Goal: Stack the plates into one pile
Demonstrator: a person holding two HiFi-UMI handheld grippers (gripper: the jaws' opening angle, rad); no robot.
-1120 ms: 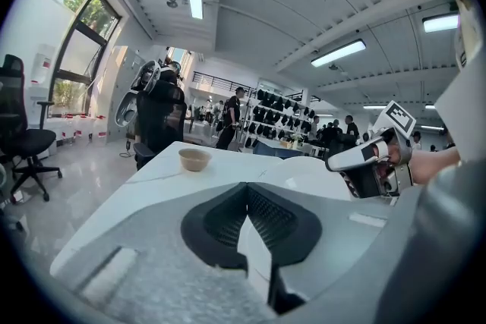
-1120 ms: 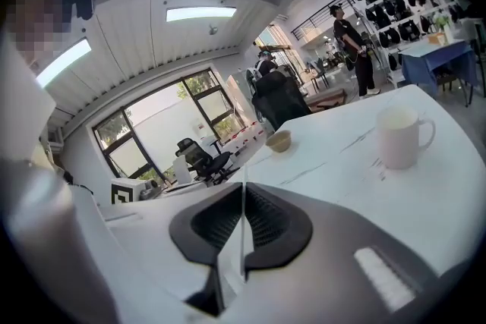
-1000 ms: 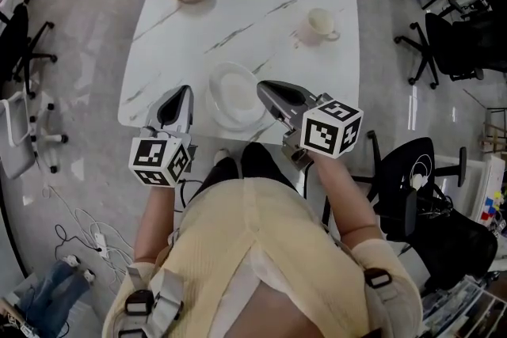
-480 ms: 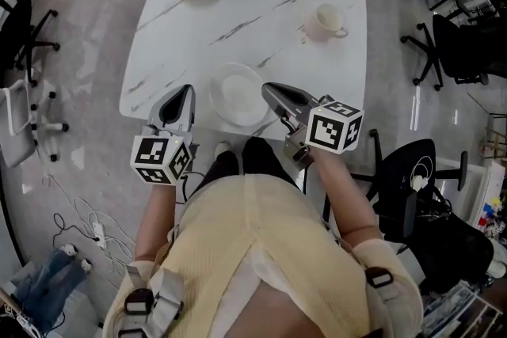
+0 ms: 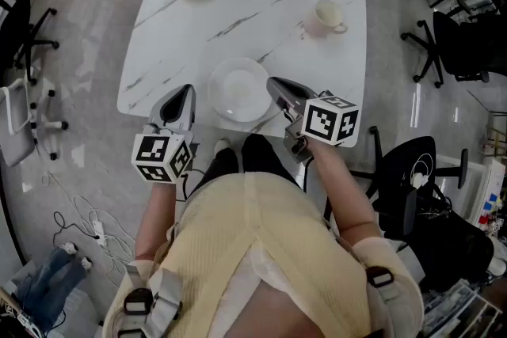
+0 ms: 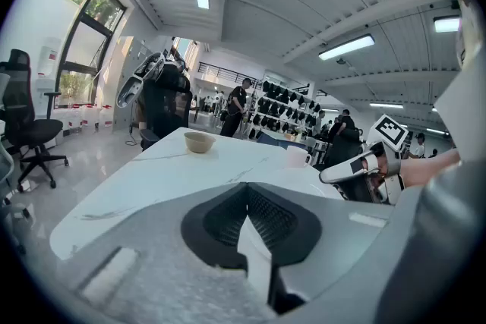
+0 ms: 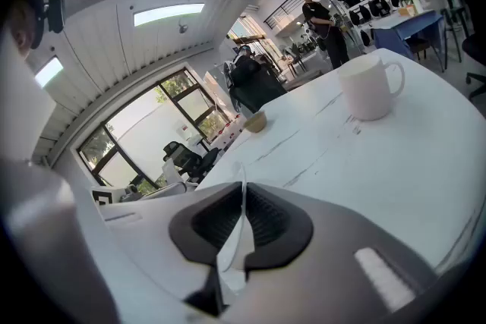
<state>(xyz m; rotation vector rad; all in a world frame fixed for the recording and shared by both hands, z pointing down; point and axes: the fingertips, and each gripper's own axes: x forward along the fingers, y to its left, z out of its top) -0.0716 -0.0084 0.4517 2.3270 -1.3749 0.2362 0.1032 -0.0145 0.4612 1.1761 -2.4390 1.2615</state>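
The plate (image 5: 239, 89) is seen at the lower centre of the frame, near the front edge of the table (image 5: 261, 4). It has been brought lower and flatter than a second ago by the right gripper (image 5: 274, 85). Its thin rim is caught between that gripper's jaws, which are opening, so a release onto the table is judged to be under way. The left gripper (image 5: 183, 93) is kept clenched on nothing at lower left. Whether another plate lies beneath cannot be told.

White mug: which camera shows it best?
The right gripper view: the mug stands large and unblocked, handle showing. The head view shows it small from above; the left gripper view, tiny and distant.
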